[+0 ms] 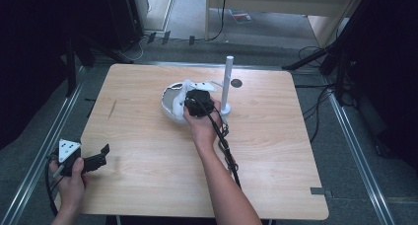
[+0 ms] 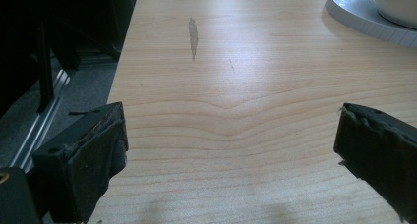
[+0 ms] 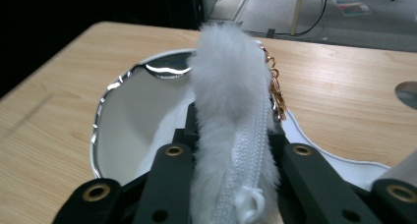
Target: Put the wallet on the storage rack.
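Note:
A white furry pouch [image 3: 231,86] with a white zipper and a gold clasp [image 3: 275,89] stands between the jaws of my right gripper [image 3: 232,138], which is shut on it. Just below and behind it sits a white bowl [image 3: 125,121] with a silvery rim, on a white saucer [image 3: 344,167]. In the high view my right gripper [image 1: 190,99] holds the pouch [image 1: 188,89] over the bowl [image 1: 170,105] near the table's middle. My left gripper [image 1: 104,155] stands open with nothing in it, low over the table's front left corner; its jaws [image 2: 231,150] are wide apart.
A white upright post [image 1: 227,82] on a small round base stands just right of the bowl. A dark disc [image 1: 236,83] lies behind it. The wooden table [image 1: 148,175] has metal rails and dark floor around it. The saucer's edge [image 2: 354,13] shows far ahead of my left gripper.

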Demonstrator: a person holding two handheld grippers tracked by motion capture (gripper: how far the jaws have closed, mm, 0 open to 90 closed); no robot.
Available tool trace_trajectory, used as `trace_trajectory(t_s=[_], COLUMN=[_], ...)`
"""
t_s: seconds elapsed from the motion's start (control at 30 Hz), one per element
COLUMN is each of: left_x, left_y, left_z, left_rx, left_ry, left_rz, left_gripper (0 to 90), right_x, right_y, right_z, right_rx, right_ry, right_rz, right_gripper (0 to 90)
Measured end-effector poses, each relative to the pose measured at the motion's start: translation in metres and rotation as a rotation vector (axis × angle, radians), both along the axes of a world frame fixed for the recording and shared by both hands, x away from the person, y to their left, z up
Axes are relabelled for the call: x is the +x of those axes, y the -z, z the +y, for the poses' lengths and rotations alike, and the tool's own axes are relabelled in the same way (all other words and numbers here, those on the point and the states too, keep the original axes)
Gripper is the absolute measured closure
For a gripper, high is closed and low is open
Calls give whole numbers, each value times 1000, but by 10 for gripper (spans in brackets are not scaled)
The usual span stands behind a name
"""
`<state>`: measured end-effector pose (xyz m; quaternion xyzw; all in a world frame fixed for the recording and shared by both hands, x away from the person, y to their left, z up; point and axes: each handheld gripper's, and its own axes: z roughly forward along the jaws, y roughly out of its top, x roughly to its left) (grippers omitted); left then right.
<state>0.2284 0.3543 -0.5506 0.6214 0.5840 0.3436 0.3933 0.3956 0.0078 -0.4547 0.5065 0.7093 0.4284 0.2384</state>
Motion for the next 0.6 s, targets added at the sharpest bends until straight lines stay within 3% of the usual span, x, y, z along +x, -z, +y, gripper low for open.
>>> trace_trajectory(t_s=[0.1,0.3,0.4,0.43,0.47,0.6], left_x=[0,0,0,0,0,0], left_y=[0,0,0,0,0,0], left_z=[0,-1,-1,0,0,0], left_rx=[0,4,2,1,-2,-7], left_ry=[0,2,4,4,6,5], left_rz=[2,6,7,8,7,6], left_gripper=[4,3,4,4,4,4], right_x=[3,8,13,16,20,23], right_y=[1,2,7,10,15,18], right_z=[2,6,10,11,10,10], right_rx=[-71,-129,-188,-188,-158,-127], right_ry=[-5,-19,-36,-36,-36,-33], right_rz=[25,56,95,115,136,121], right_gripper=[786,790,791,790,783,693])
